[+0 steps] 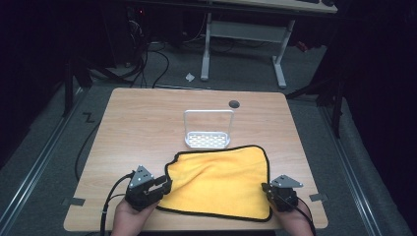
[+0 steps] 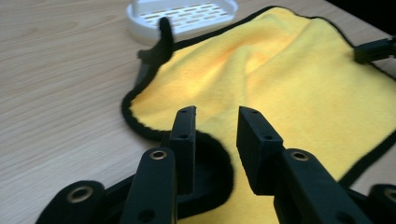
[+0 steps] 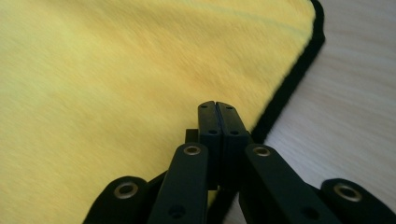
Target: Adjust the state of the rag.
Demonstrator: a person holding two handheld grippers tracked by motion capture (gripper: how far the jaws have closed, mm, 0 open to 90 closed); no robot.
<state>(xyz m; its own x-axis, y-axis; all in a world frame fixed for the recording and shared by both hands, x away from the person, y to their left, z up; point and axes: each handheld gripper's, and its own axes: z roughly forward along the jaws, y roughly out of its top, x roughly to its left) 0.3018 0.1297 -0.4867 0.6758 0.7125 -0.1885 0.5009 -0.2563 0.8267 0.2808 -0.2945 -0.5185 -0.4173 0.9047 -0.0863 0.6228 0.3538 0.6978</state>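
The right tool (image 3: 217,106), jaws clenched together, rests at the near right edge of a yellow cloth (image 1: 221,179) trimmed in black; the left tool (image 2: 215,114) stands released over its rumpled left edge. Beyond, a white rack (image 1: 207,139) stands on the worktop (image 1: 142,123).

Probably a lab or recording room: a wooden tabletop (image 1: 147,123) on grey carpet (image 1: 44,147), trailing floor cables (image 1: 147,64), a white-legged desk (image 1: 246,34) behind, dark surroundings.

Black hand-held gripper (image 1: 165,186), seemingly brass-riveted
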